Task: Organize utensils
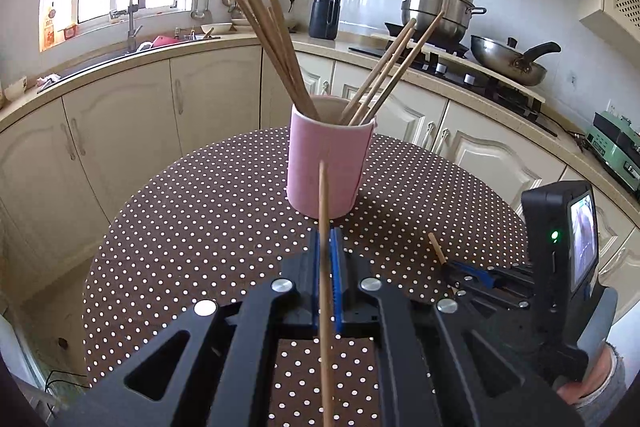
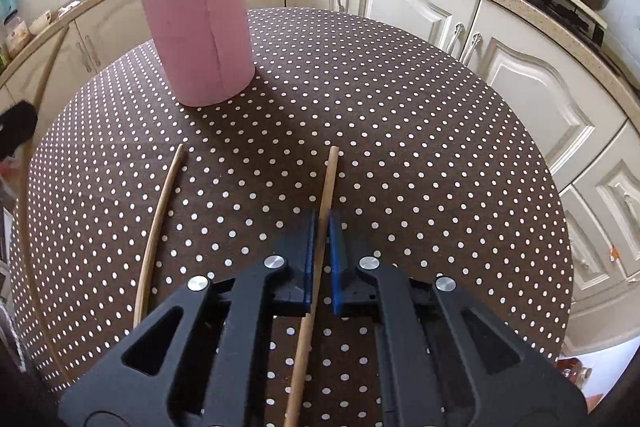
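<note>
Right tool [image 2: 320, 227] tilted down, clamping chopstick [image 2: 326, 187]

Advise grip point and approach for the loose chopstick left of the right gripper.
Take the loose chopstick at mid-shaft, coming from above with jaws across its length. It lies flat on the tablecloth, thin, clear of the pink holder.

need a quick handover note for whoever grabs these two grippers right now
Left gripper: shut on a chopstick, raised, tip toward the pink holder.
Right gripper: shut on a chopstick low over the dotted table.
Done: several chopsticks stand in the holder.
Left: drop in both held sticks, then the loose chopstick lying on the table.
</note>
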Available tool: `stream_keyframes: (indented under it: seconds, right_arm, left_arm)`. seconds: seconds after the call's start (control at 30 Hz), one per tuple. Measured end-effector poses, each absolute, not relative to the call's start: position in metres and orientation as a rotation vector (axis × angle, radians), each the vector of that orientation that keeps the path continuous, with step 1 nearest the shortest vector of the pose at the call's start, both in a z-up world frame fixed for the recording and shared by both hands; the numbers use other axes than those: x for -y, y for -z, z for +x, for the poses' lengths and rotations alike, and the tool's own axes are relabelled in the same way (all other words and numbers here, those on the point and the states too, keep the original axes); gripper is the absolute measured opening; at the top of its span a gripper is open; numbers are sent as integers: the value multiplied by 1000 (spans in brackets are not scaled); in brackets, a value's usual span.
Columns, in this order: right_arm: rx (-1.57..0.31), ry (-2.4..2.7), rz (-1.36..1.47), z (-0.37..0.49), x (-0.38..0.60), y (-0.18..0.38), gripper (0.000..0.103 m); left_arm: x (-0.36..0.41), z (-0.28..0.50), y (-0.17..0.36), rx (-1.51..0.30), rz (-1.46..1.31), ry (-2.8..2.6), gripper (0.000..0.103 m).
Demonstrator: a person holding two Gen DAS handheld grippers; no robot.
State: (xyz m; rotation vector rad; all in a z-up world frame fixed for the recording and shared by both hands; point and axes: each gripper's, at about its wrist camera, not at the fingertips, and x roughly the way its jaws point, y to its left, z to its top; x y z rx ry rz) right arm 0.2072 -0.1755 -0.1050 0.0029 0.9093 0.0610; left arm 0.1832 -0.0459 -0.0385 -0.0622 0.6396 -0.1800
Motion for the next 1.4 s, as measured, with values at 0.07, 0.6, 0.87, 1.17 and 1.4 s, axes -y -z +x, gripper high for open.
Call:
stream_keyframes:
  seconds: [0.07, 0.6, 0.87, 1.17, 1.4]
  right_arm:
    - [-873, -71, 57, 206, 183, 96, 6]
    - [-791, -90, 131, 196, 193, 72, 6]
    - [-803, -98, 137, 195, 190, 78, 6]
    - [-771, -99, 156, 192, 194, 66, 6]
    - [-691, -103, 163, 185, 197, 39, 6]
  left_arm:
    - [47, 183, 37, -634, -63, 182, 6]
    - [45, 203, 83, -824, -60, 206, 62]
    - [65, 215, 106, -885, 85, 119, 13]
    - [35, 216, 98, -860, -96, 159, 6]
    - [27, 198, 62, -707, -100, 125, 6]
